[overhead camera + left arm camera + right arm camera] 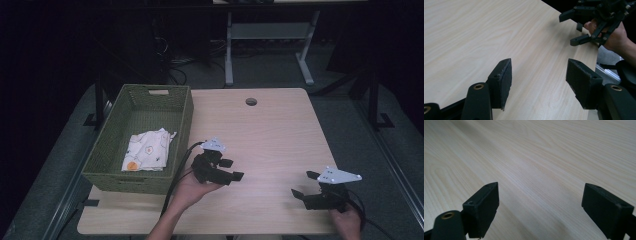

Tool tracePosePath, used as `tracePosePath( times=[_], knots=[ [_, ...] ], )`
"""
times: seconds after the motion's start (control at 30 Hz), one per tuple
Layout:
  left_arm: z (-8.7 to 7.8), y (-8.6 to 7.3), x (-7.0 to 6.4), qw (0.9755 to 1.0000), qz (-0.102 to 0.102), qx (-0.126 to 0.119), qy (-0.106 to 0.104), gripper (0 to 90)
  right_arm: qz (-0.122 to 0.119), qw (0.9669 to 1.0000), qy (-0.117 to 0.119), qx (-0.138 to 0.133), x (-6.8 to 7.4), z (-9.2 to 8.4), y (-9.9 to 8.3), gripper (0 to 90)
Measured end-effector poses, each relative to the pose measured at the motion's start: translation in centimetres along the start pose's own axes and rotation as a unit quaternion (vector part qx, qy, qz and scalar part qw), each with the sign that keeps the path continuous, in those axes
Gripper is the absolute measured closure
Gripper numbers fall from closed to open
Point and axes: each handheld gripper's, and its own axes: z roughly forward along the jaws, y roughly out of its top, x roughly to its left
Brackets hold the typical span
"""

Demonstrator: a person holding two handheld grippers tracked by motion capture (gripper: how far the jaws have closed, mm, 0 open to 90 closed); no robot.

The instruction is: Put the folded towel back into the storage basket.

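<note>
While both my grippers sit low over the bare wooden table, I see the left gripper spread wide with nothing between its jaws, and the right gripper gaping just as empty. Nearest the left one, a patterned cloth lies inside the green basket at the table's left edge.
</note>
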Motion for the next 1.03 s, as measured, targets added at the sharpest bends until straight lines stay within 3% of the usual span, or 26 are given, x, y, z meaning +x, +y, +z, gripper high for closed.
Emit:
tracePosePath(
  times=[0.47, 0.57, 0.63, 0.77, 0.87, 1.03],
  knots=[
    [2.1, -3.4, -1.2, 0.9998, 0.017, 0.006, -0.012, 38.0, 0.007, 0.9999, -0.008, 0.002, -0.3, -0.1, -0.1, 14.0],
    [2.4, -4.3, -1.3, 0.9998, 0.008, 0.003, -0.020, 37.8, 0.006, 0.9999, -0.009, 0.004, -0.2, -0.1, -0.2, 13.9],
    [2.8, -4.6, -1.5, 0.9995, 0.018, 0.025, -0.012, 37.6, 0.004, 0.9999, -0.008, 0.005, -0.2, 0.0, -0.2, 14.0],
    [2.9, -5.4, -1.9, 0.9995, 0.021, 0.021, -0.014, 36.6, -0.001, 1.0000, -0.005, 0.007, 0.0, 0.0, 0.0, 13.9],
    [3.0, -5.7, -2.2, 0.9995, 0.016, 0.016, -0.022, 36.6, -0.004, 1.0000, 0.000, 0.006, 0.2, 0.0, 0.0, 14.0],
    [2.7, -5.4, -2.4, 0.9995, 0.028, 0.011, -0.013, 34.9, -0.006, 0.9999, 0.005, 0.007, 0.1, 0.2, 0.2, 14.0]
  ],
)
